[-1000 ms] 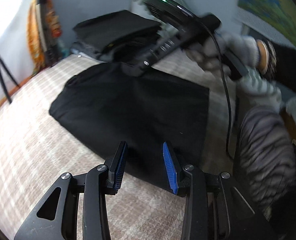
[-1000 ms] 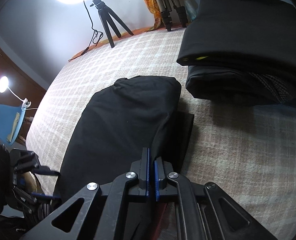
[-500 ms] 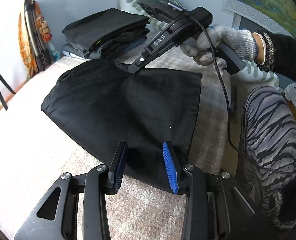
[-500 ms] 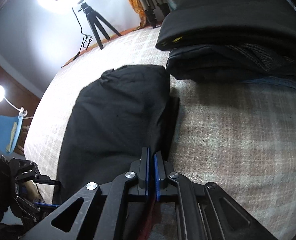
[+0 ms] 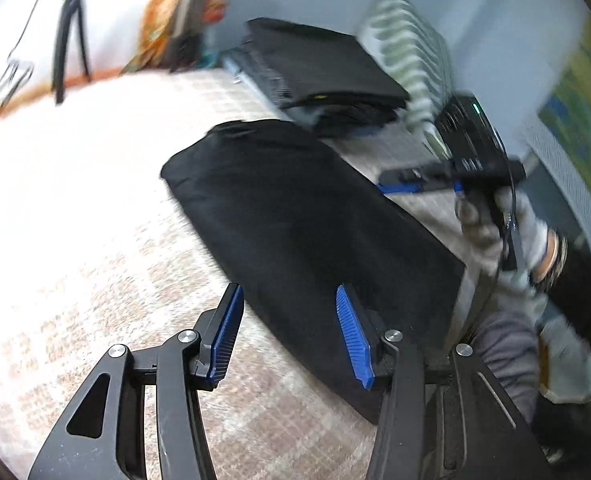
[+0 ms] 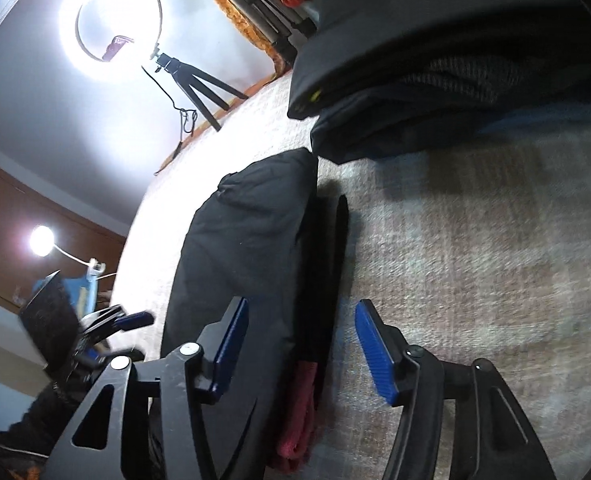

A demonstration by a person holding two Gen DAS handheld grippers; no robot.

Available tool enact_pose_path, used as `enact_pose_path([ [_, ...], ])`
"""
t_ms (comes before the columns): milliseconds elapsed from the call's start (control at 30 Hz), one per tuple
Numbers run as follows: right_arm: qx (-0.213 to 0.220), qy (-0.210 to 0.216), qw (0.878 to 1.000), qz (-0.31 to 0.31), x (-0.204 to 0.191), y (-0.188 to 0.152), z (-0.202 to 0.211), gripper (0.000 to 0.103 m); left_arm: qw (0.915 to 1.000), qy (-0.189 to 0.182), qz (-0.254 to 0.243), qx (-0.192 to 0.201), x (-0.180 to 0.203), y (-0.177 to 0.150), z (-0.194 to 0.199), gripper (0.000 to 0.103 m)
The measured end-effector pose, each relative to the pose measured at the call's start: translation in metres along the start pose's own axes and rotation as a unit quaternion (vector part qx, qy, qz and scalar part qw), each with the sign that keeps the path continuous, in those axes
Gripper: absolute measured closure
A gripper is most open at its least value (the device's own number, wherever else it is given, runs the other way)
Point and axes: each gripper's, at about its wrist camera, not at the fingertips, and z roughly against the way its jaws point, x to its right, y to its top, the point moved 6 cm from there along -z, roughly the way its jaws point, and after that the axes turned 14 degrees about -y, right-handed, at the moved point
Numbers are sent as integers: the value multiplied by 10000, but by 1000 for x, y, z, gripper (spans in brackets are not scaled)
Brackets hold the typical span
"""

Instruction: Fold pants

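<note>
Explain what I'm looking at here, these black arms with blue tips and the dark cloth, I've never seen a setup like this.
No robot here: a person holds a hand-held claw in each hand, each with a camera looking along its two blue-padded fingers. One picture comes from the left claw, the other from the right claw. Both claws are open and hold nothing. Between them, on a pale checked bed cover, lie the folded black pants. Behind is a stack of folded dark clothes. The left view also shows the gloved hand holding the right claw. The bright circle is a ring light on a tripod.
</note>
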Motion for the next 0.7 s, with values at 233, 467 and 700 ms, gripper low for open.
enact_pose_path([
  [233, -242, 407, 9989, 6, -3, -3, -14, 37, 9957, -375, 842, -3, -24, 0, -4, 52],
  [467, -370, 782, 9961, 141, -13, -2, -19, 37, 9845, -841, 1540, -26, -39, 0, -17, 51],
  [700, -407, 979, 9941, 246, -17, -2, -22, 41, 9843, -860, 1542, 93, -37, 5, -19, 50],
])
